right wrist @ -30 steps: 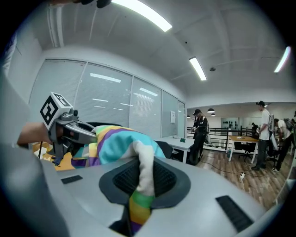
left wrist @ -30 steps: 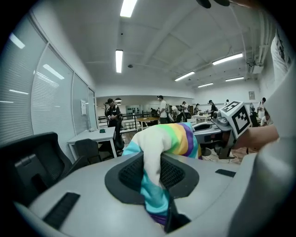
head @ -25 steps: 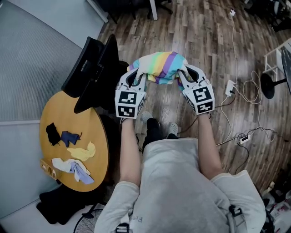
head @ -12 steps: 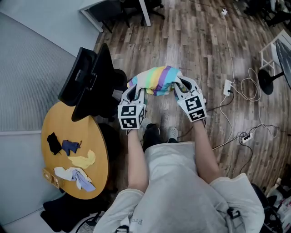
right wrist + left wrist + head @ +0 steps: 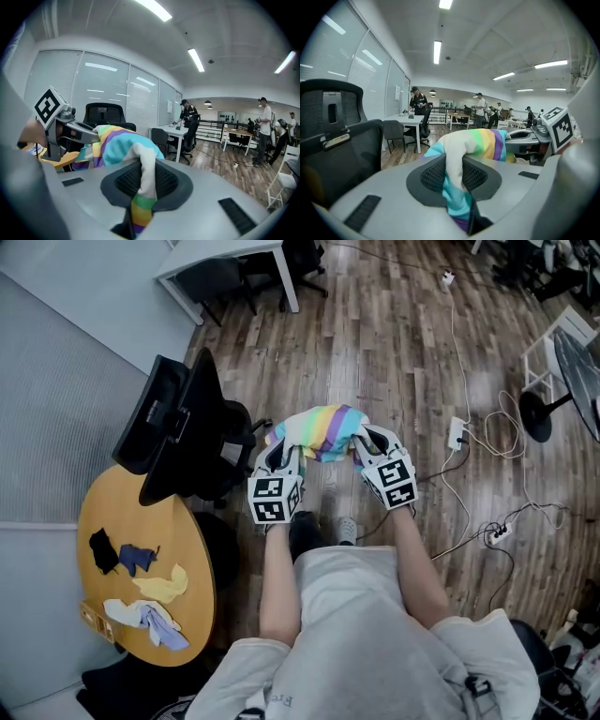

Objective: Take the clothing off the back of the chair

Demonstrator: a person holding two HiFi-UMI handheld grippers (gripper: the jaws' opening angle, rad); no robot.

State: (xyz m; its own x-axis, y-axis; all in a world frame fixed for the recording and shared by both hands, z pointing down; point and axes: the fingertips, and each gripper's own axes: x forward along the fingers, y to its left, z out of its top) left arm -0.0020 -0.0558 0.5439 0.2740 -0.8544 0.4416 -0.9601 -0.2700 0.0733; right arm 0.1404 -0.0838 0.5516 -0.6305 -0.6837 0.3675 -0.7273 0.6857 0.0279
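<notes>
1. Wood-plank floor (image 5: 394,343) spreads under the whole scene, with cables (image 5: 469,442) trailing at the right; any step that way needs a watchful foot.
2. Black mesh chair (image 5: 173,432) stands just left of the hands, its back bare; I judge the lift-off done and the carrying-away in hand, so swing wide of its headrest and arms.
3. Round yellow bench (image 5: 141,549), behind the chair, bears a few small cloths (image 5: 150,601); it looks a likely place to set down, though that is a guess.
4. Rainbow-striped garment (image 5: 323,423) hangs bunched in the air between the two grippers, apart from the chair; hold the hands at an even gap so it neither stretches nor sags to the floor.
5. Left gripper (image 5: 281,454) and right gripper (image 5: 367,442) each pinch one end; move them as a pair.
6. Grey fingers (image 5: 393,197) on both sides are nearly closed, clamped on a fold of the striped fabric; hold that pressure, since thin cloth slips easily.
</notes>
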